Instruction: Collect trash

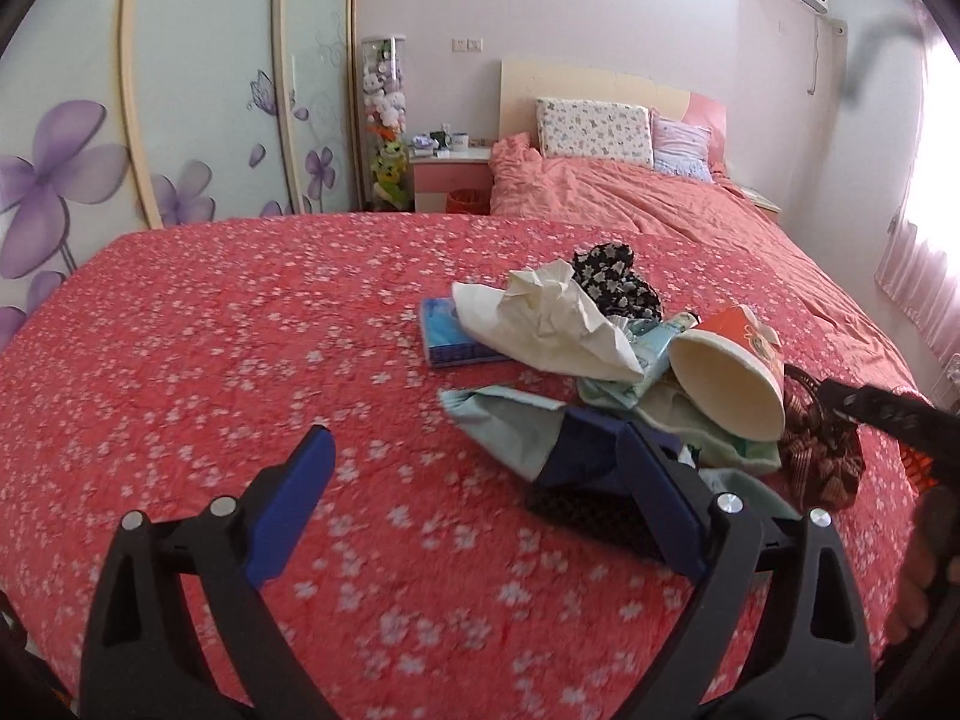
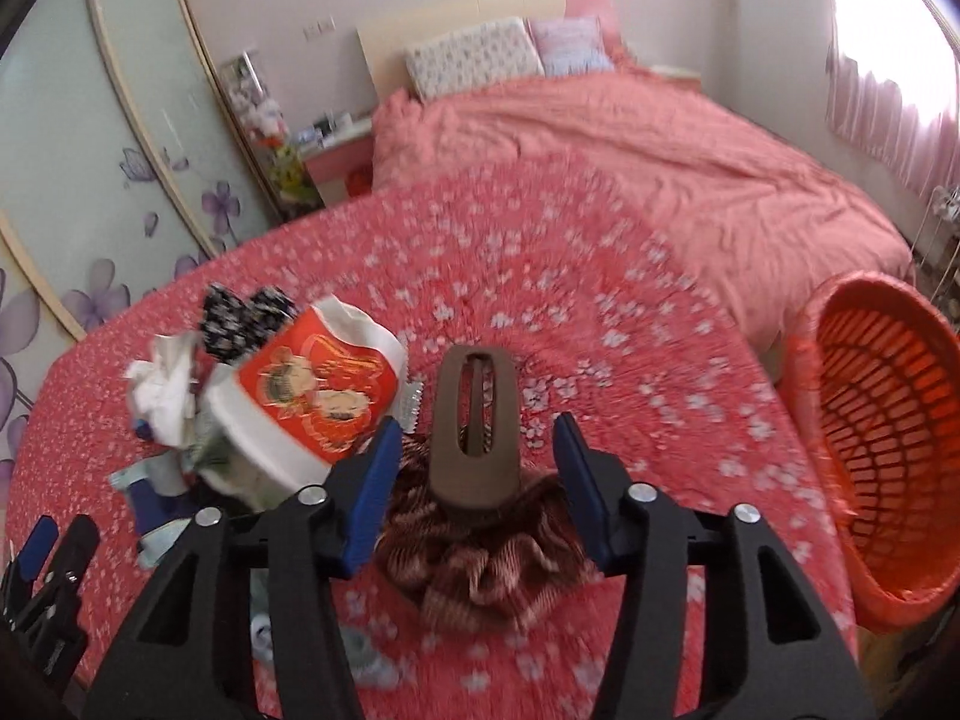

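Note:
A pile of trash lies on the red flowered bedspread [image 1: 210,330]: a crumpled white tissue [image 1: 552,324], an orange printed paper cup [image 1: 732,372] on its side, mint-green wrappers [image 1: 510,420] and a blue tissue pack [image 1: 450,342]. My left gripper [image 1: 474,438] stands open just before the pile, its right finger against the wrappers and a dark blue item. In the right wrist view my right gripper [image 2: 477,423] straddles a brown hair clip [image 2: 477,420] with a striped ruffle [image 2: 480,558]. Its pads stand apart from the clip. The cup [image 2: 318,396] lies just to its left.
An orange slatted basket [image 2: 888,450] stands at the bed's right edge. A black flowered cloth [image 1: 612,276] lies behind the pile. Farther back are a pink duvet [image 1: 630,198], pillows, a nightstand [image 1: 450,174] and wardrobe doors on the left.

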`<act>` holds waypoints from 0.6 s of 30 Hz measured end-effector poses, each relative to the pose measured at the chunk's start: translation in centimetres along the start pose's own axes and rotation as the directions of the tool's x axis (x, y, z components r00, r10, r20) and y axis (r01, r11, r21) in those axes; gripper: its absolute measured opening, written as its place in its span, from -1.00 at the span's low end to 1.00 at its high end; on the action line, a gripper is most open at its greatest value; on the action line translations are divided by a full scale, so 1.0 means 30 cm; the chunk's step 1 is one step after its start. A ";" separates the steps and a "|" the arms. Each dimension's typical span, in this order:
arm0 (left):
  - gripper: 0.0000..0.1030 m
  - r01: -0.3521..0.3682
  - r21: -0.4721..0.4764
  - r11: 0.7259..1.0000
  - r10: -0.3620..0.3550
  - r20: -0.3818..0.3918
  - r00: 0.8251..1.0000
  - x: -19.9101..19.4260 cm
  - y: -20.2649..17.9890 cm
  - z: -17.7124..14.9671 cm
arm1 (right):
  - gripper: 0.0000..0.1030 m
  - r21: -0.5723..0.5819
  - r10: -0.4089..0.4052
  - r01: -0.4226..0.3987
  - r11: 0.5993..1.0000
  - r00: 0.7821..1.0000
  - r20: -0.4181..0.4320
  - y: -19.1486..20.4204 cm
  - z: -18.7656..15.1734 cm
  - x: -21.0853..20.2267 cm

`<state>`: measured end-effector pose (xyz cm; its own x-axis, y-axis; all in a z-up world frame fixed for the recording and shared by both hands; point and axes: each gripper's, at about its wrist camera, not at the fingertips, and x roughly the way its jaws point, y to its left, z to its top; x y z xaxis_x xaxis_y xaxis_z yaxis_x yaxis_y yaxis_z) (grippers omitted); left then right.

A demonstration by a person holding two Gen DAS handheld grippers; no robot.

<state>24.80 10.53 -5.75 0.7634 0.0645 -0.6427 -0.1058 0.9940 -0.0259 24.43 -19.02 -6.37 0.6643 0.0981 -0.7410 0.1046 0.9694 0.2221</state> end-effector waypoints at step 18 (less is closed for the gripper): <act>-0.45 0.213 -0.104 0.972 -0.231 -0.220 0.948 0.230 0.000 0.026 | -0.38 -0.061 -0.015 0.016 0.998 1.000 0.008 0.013 -0.017 0.020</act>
<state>30.55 11.05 -9.58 0.6081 -0.1878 -0.7713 -0.0063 0.9704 -0.2413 24.49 -18.47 -7.05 0.6685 0.0813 -0.7392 0.0699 0.9827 0.1714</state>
